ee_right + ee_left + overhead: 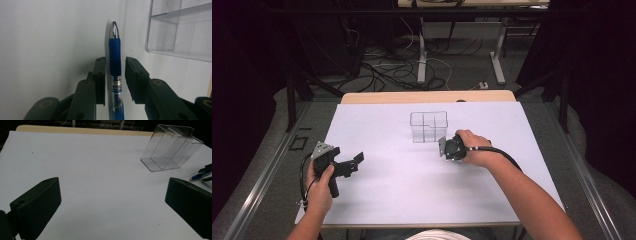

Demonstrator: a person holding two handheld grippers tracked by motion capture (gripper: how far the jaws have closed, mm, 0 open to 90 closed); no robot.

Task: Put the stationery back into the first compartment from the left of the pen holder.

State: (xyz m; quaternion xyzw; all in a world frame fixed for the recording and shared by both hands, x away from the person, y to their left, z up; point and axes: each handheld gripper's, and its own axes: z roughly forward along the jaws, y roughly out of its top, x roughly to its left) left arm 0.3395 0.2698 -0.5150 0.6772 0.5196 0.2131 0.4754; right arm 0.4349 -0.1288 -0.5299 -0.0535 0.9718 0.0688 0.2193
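The blue pen (115, 57) lies flat on the white table (387, 190), just in front of the clear divided box (428, 126), and your right gripper (115, 65) has it between its two jaws. In the right gripper view the jaws stand narrow, one on each side of the barrel, but a thin gap shows on both sides, so I judge the pads do not press on it yet. You are at the grasping step. The next move asks you to close the jaws fully on the grip part, keep the pen straight between the pads, and only then lift it; probably it goes into one compartment of the box.

Your left gripper (112, 202) waits well apart, near the table's left side, jaws wide and holding nothing.

In the high view your right hand (472, 148) covers the pen. The pen's rear end is cut off, and the print on its clear barrel is too small to read.
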